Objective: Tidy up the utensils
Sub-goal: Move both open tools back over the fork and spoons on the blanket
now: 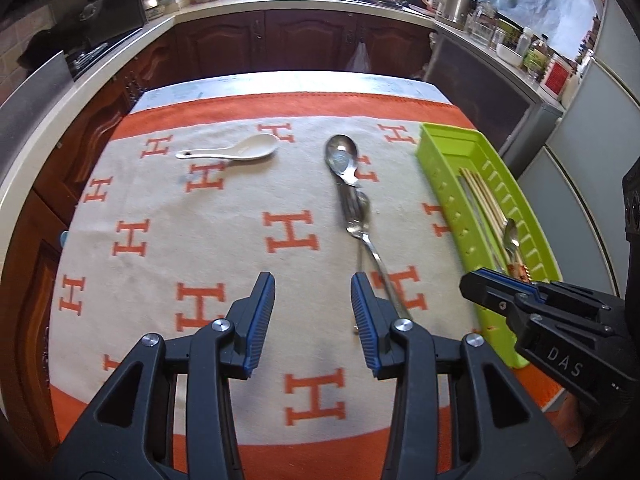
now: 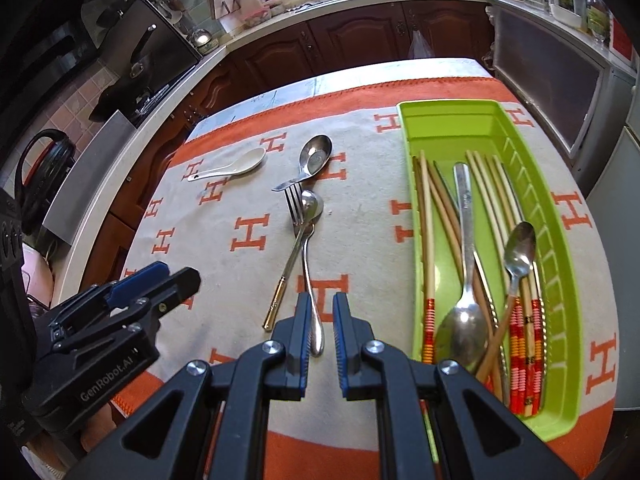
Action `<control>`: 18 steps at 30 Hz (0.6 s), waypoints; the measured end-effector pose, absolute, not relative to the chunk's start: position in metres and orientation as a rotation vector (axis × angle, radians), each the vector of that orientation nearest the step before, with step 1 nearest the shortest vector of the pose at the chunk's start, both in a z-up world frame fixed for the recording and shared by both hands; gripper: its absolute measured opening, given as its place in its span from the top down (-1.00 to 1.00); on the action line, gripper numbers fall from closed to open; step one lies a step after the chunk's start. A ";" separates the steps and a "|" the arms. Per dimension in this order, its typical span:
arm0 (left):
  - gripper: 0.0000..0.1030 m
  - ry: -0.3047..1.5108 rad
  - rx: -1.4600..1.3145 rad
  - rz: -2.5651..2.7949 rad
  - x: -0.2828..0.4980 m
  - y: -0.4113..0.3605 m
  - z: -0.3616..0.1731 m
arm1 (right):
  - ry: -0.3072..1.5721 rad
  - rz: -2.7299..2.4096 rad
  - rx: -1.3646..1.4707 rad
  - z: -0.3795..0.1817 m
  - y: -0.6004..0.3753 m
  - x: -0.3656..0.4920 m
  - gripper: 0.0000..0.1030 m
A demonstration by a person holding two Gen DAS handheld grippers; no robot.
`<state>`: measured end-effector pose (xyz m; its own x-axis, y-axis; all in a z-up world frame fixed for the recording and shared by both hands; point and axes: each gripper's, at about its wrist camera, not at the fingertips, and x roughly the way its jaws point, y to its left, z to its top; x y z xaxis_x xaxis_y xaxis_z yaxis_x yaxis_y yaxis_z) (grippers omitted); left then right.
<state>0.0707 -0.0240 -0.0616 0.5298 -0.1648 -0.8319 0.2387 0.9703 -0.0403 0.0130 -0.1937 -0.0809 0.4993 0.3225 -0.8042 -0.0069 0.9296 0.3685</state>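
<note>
Kitchen tabletop (image 2: 248,128), H-pattern cloth (image 2: 248,264). Left tool (image 1: 313,320) wide apart, empty. Right tool (image 2: 322,336) narrowly apart over a steel spoon (image 2: 310,248) handle. Fork (image 2: 294,236), white spoon (image 2: 236,168) left of green tray (image 2: 560,240).

In the left wrist view, the near end of the green tray (image 1: 448,148) is being covered by the right tool (image 1: 496,280), and the chopsticks (image 1: 480,196) inside are being hidden at their lower ends. The fork (image 1: 352,208) and the spoons there are being blurred together. In the right wrist view, the tray's (image 2: 568,264) near corner and the large spoon's (image 2: 464,248) bowl are being partly covered by the right tool's (image 2: 322,328) body.
</note>
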 end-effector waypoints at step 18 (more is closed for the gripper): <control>0.29 1.051 0.075 -0.203 0.110 0.012 -0.095 | 1.183 0.212 0.257 -0.125 -0.152 0.075 0.72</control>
<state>0.1103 0.0123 -0.0949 0.4799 -0.1300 -0.8677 0.2019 0.9788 -0.0349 0.0748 -0.1519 -0.1250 0.3644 0.2964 -0.8828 -0.0286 0.9511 0.3075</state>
